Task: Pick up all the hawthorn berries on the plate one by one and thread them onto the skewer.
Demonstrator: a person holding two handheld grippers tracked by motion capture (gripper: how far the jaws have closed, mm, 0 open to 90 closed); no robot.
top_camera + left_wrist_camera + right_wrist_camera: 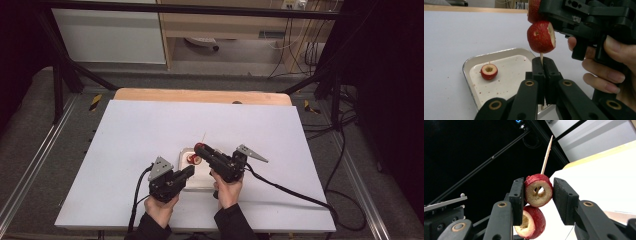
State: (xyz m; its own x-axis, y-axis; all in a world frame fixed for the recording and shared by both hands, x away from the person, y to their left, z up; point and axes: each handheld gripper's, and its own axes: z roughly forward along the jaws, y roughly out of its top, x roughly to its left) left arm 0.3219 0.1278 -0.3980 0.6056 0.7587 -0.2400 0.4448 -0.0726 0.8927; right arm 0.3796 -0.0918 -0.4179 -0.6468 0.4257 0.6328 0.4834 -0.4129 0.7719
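A thin wooden skewer (541,56) stands upright over a small white tray (469,63). My left gripper (543,61) is shut on the skewer's lower end. Two cored red fruit pieces are threaded on it. The lower piece (540,37) sits just above my left jaws. My right gripper (538,191) is shut on the upper piece (532,195), with the skewer's tip (547,155) sticking out past it. A third cored red fruit (489,71) lies in the tray. In the high view both grippers, left (189,171) and right (200,148), meet over the tray (200,182).
The tray rests on a white board (150,130) laid over a wooden table (200,96). Black cables (295,192) trail from the grippers toward the table's near edge. A black frame (65,70) stands around the table.
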